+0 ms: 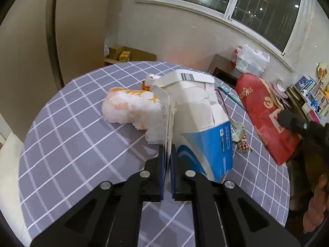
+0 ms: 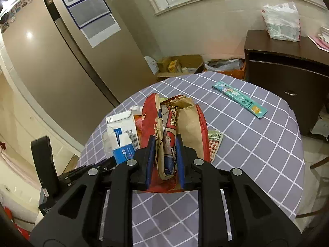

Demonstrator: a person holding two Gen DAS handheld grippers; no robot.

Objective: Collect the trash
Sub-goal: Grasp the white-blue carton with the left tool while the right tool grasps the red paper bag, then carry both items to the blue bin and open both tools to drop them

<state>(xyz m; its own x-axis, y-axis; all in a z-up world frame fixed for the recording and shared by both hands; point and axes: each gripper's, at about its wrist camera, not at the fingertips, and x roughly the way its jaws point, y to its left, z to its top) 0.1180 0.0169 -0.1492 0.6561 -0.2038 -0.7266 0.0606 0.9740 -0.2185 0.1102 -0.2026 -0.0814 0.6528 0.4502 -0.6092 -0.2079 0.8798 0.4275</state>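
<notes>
One carton (image 1: 205,123), one red bag (image 2: 197,127)

Beige walls (image 2: 185,35) all round, ceiling lights reflecting in the barred window (image 1: 257,6). Tall tan fridge (image 2: 67,65) standing left, grey sheets (image 2: 90,10) stuck on it. Dark wood cabinet (image 2: 287,72) sitting beyond the table's far right edge. Round table (image 2: 257,144) wearing a grey checked cloth. Cardboard boxes (image 2: 174,63) lying on the floor past the table's far edge.
</notes>
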